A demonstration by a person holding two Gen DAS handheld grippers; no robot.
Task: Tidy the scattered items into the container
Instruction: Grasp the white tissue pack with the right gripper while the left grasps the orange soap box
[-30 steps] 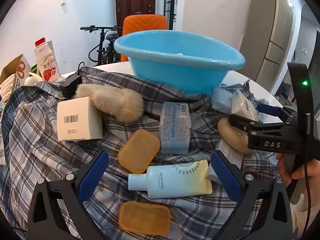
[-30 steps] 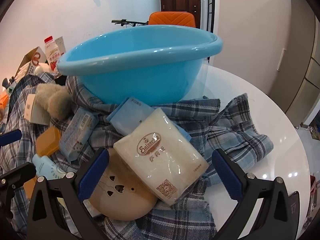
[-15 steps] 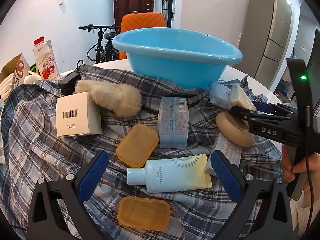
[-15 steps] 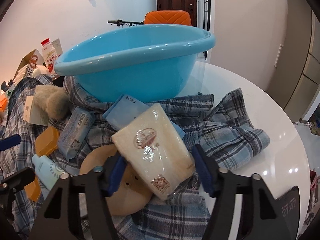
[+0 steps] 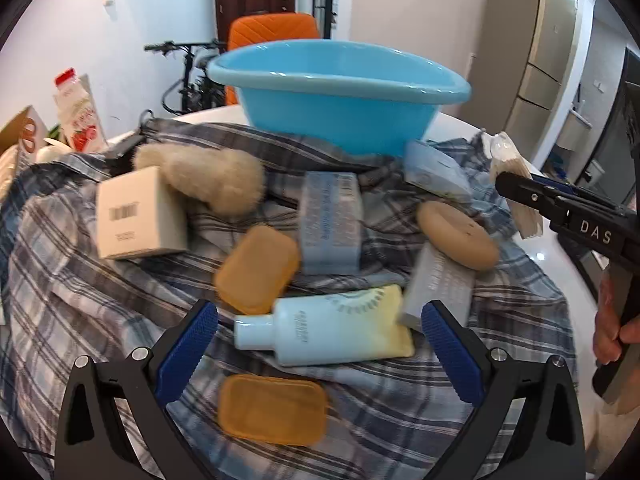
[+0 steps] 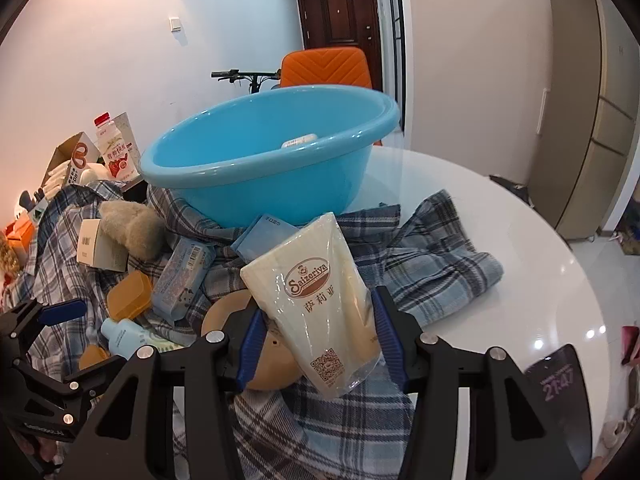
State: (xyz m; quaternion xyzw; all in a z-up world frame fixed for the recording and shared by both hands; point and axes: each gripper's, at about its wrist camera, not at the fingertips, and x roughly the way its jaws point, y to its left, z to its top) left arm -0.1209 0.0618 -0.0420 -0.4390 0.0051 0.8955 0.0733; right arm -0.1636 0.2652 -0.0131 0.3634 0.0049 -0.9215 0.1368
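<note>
A blue plastic basin [image 5: 340,92] stands at the back of a plaid cloth [image 5: 80,300]; it also shows in the right wrist view [image 6: 260,168], with a small white item inside. My right gripper [image 6: 316,340] is shut on a cream Saizeriya packet [image 6: 316,300] and holds it above the cloth, in front of the basin. My left gripper [image 5: 320,344] is open, low over a pale blue bottle [image 5: 328,330]. Scattered on the cloth are two orange cases [image 5: 256,268], a blue tissue pack [image 5: 330,222], a white box [image 5: 138,214], a furry item [image 5: 208,180] and a tan round disc [image 5: 458,236].
A milk bottle [image 5: 78,112] and cartons stand at the far left. The round white table [image 6: 520,260] shows bare to the right of the cloth. An orange chair [image 6: 324,68] and a bicycle are behind the basin. A dark phone [image 6: 560,380] lies at the right edge.
My right gripper closed on the cream packet and lifted it off the tan disc. The left gripper has shifted a little closer over the blue bottle, still open.
</note>
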